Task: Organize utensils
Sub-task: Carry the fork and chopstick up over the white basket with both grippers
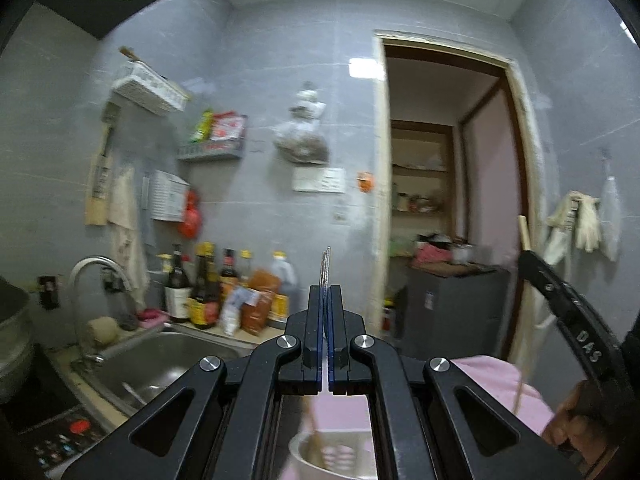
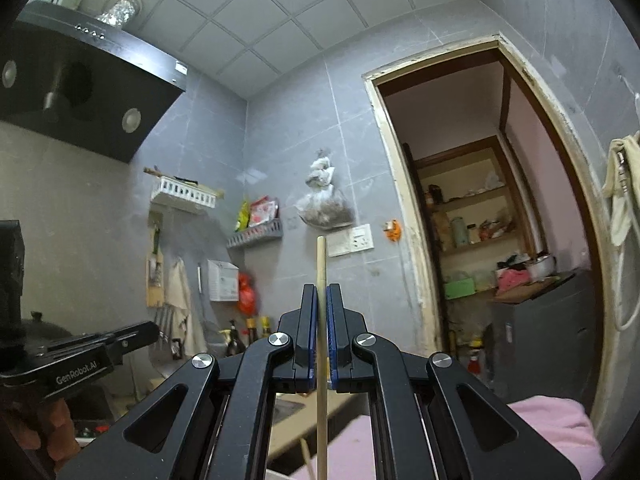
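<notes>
My left gripper (image 1: 326,292) is shut on a thin metal utensil handle (image 1: 327,266) that sticks up edge-on past the fingertips. Below it, blurred, stands a white utensil holder (image 1: 300,454) with a wooden piece (image 1: 314,436) in it, on a pink cloth (image 1: 496,376). My right gripper (image 2: 321,292) is shut on a pale wooden chopstick (image 2: 321,264), held upright and running down between the jaws. The left wrist view shows the right gripper (image 1: 526,258) raised at the right, the chopstick (image 1: 524,232) poking above it. The left gripper (image 2: 150,330) appears at the lower left of the right wrist view.
A steel sink (image 1: 168,356) with a faucet (image 1: 96,264) lies at the lower left, sauce bottles (image 1: 208,284) behind it. Stove controls (image 1: 72,436) sit nearer. A black range hood (image 2: 80,92) hangs upper left. An open doorway (image 2: 472,220) leads to shelves.
</notes>
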